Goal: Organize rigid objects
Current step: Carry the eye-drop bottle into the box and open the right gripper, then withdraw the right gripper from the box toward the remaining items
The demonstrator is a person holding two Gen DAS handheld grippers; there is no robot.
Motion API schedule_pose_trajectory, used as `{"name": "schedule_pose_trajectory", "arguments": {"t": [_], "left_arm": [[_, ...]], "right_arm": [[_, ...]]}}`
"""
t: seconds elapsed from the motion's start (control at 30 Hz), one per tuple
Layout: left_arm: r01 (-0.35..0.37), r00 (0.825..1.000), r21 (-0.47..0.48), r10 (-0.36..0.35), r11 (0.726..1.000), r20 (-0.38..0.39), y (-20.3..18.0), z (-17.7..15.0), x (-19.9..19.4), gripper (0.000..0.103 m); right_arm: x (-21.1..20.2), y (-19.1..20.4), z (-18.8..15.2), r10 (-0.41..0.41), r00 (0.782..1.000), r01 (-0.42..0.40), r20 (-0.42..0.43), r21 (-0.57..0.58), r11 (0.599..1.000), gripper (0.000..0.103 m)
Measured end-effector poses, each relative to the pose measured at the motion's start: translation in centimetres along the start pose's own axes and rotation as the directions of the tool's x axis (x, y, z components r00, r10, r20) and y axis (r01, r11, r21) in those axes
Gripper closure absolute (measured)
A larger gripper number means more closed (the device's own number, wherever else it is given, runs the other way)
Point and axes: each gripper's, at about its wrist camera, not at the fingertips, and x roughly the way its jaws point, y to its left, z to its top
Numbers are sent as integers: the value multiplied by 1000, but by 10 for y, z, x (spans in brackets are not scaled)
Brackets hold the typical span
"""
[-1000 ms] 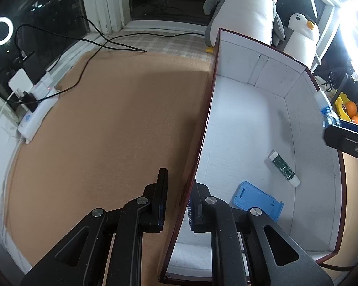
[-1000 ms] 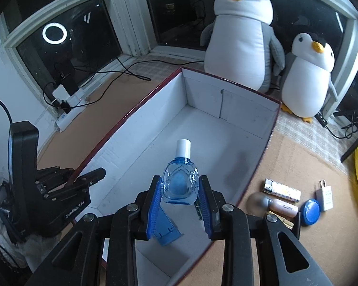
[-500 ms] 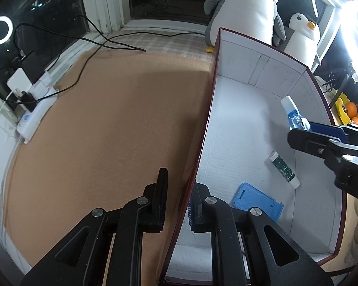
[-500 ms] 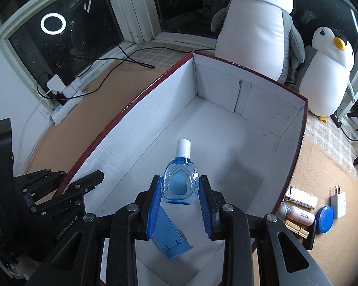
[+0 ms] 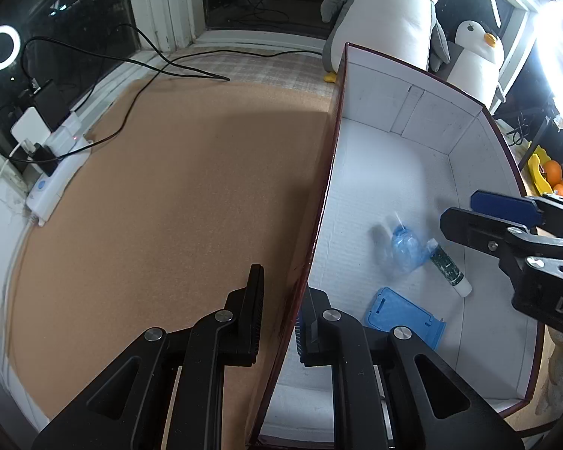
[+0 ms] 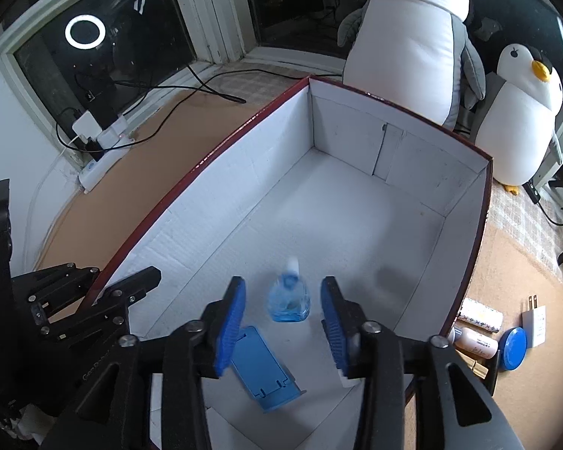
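A white box with a dark red rim (image 5: 328, 172) (image 6: 225, 195) lies on the cork mat. My left gripper (image 5: 283, 288) is shut on the box's left wall near the front corner. My right gripper (image 6: 282, 288) (image 5: 469, 212) hovers over the box floor with its jaws opening. Between and below its fingers, touching neither pad, a clear blue bottle with a white cap (image 6: 289, 298) (image 5: 405, 247) shows blurred over the box floor. A blue phone stand (image 6: 262, 371) (image 5: 403, 317) and a green-and-white tube (image 5: 448, 266) lie in the box near the bottle.
Two plush penguins (image 6: 405, 37) (image 6: 521, 120) stand behind the box. Right of the box lie a blue round tin (image 6: 512, 348), a white plug (image 6: 535, 320) and a small bottle (image 6: 474, 343). A power strip (image 5: 56, 183) with cables sits at the left window.
The right gripper's jaws have spread and let go of the blue bottle, which has dropped onto the box floor. The left gripper has not moved.
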Motion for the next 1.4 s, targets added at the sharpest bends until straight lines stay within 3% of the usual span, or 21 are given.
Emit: {"name": "schedule_pose_trajectory", "arguments": {"t": [0.4,0.8,1.03,1.4], "left_arm": [[-1,1000,1,1,1000,2,1,-2,-2,90],[-9,1000,9,9,1000,11,3,-10,-16,90],[-9,1000,14,9,1000,4,0,-16,-20,90],[-17,1000,11,17,1000,6,1,-22,-27,90]], "right_arm": [[-34,-14,-13,17,998,-21,54,58,998,61],[-82,-72,-54,-60,992,36,114,200,979,61],[-89,-119,-88,-77,994,52,74,290,955,60],[-57,-142,-123,-94,995,99,-31,276,956,60]]}}
